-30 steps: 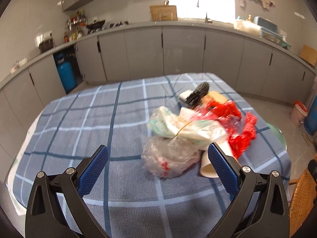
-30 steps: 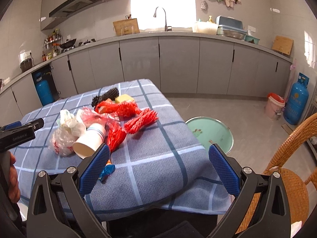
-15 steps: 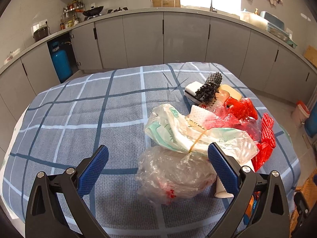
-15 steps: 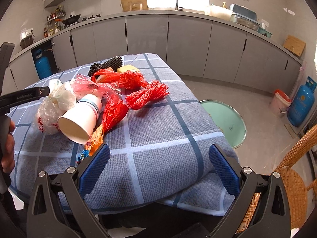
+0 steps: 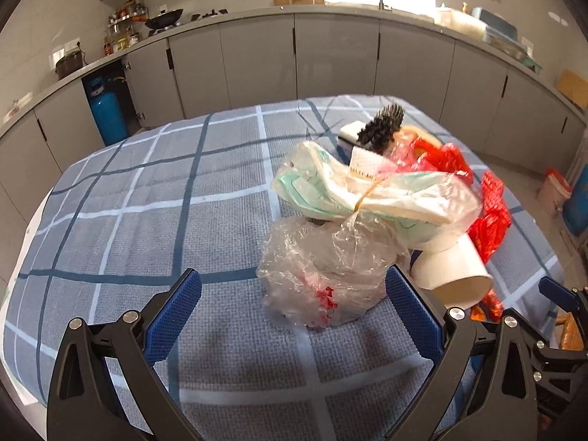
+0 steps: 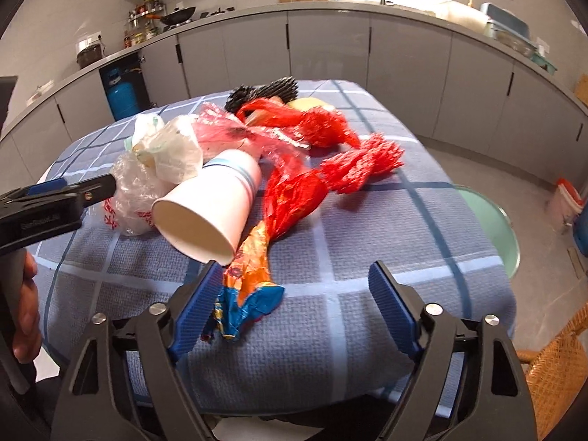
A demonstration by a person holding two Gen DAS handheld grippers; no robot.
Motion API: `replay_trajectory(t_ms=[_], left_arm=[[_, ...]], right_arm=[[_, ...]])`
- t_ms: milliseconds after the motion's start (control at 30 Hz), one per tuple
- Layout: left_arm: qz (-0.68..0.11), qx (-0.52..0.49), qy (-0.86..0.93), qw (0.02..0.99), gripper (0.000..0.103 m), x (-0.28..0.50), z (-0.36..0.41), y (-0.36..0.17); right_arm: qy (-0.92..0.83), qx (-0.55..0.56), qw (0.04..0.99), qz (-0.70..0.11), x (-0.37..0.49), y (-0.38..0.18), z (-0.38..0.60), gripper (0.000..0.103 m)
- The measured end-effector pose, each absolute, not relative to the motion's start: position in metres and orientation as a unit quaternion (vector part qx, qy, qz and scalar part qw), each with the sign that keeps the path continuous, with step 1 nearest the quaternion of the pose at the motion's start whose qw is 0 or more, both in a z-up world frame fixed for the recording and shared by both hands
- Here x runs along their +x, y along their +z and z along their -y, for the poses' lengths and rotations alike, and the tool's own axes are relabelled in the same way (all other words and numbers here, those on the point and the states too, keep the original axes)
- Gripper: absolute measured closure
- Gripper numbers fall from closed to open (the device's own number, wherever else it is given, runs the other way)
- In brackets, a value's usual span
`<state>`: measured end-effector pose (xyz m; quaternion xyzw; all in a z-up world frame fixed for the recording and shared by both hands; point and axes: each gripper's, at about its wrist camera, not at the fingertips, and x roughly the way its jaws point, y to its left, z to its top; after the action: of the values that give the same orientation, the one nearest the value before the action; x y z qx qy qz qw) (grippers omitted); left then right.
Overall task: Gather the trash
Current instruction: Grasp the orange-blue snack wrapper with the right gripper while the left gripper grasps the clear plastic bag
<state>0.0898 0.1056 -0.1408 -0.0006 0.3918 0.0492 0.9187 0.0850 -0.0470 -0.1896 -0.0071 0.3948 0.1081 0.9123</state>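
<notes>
I see a worktop (image 5: 154, 220) under a blue checked cloth, grey cabinets (image 5: 330, 58) behind it. A blue gas cylinder (image 5: 108, 112) stands in an open bay, a wicker chair (image 6: 555, 367) at my right.

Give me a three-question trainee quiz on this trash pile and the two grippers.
1. True or false: the white paper cup stands upright.
2. Which piece lies between the right gripper fingers? A crumpled clear plastic bag; B orange-and-blue foil wrapper; C red mesh netting.
3. What covers the table?

Key: 1 false, it lies on its side. 2 B; the jaws are closing, not yet gripping. 3 A blue checked tablecloth.
</notes>
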Motion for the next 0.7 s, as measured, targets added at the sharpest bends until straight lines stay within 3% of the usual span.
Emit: replay_trajectory(t_ms=[67,133,200,233,300,467,700], left_arm=[[-0.402,-0.014,0.043,0.915,0.007,0.094,-0.107,-0.147],[-0.406,-0.021,0.036,0.913,0.022,0.094,-0.109,-0.149],[-0.409,-0.028,0.017,0.912,0.048,0.092,-0.109,-0.149],[-0.409,-0.03,0.007,0.912,0.055,0.09,-0.107,-0.148],[-0.405,-0.017,-0.004,0.914,0.085,0.085,-0.1,-0.146],[-0.384,0.015,-0.027,0.923,0.097,0.066,-0.086,-0.136],[-0.338,0.033,-0.025,0.94,0.099,0.042,-0.083,-0.106]], right_arm=[[0.131,0.006,0.904,-0.408,0.087,-0.197,0.045,0.044],[0.148,0.013,0.902,-0.406,0.086,-0.198,0.043,0.054],[0.169,0.011,0.897,-0.407,0.085,-0.196,0.039,0.075],[0.173,0.007,0.897,-0.407,0.084,-0.196,0.036,0.079],[0.176,0.001,0.897,-0.406,0.081,-0.194,0.034,0.086],[0.184,0.009,0.897,-0.401,0.071,-0.187,0.039,0.091],[0.181,-0.007,0.915,-0.36,0.054,-0.165,0.039,0.092]])
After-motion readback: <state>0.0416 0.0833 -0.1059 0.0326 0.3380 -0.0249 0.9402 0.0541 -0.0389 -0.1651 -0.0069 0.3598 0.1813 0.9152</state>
